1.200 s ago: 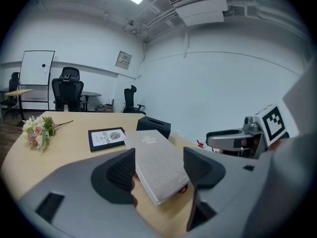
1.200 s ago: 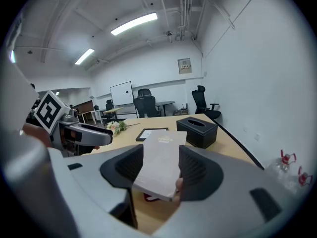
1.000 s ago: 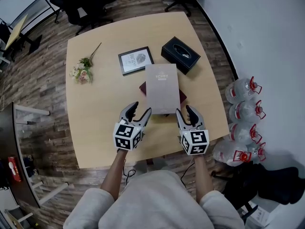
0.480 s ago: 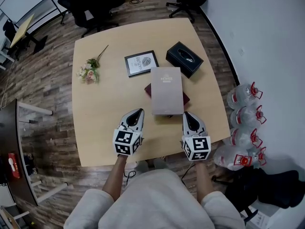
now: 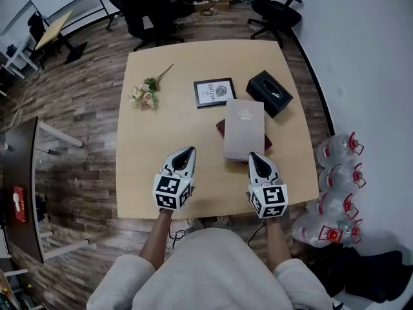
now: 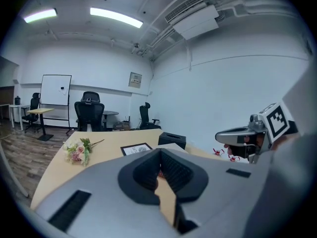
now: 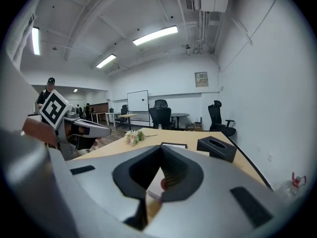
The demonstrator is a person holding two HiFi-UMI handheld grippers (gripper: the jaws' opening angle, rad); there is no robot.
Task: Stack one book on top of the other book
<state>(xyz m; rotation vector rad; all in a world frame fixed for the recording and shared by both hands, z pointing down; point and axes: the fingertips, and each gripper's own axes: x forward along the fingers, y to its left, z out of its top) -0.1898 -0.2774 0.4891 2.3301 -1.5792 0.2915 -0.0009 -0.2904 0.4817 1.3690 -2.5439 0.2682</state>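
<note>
A grey book (image 5: 244,129) lies on top of a maroon book (image 5: 221,126) at the right of the wooden table (image 5: 148,166); only corners of the maroon one show. My left gripper (image 5: 187,152) hovers over the table's front part, left of the books and apart from them. Its jaws have just closed, with nothing between them (image 6: 159,170). My right gripper (image 5: 253,155) is shut and empty (image 7: 161,170), just in front of the grey book's near edge and not touching it.
A small flower bunch (image 5: 147,94), a framed picture (image 5: 215,92) and a black tissue box (image 5: 269,93) sit at the far side of the table. Water bottles (image 5: 342,173) stand on the floor by the right wall, office chairs (image 5: 155,5) beyond the table.
Both grippers went from open beside the grey book's near end to shut, and drew back from the books toward the table's front edge. The stacked books stay put.
</note>
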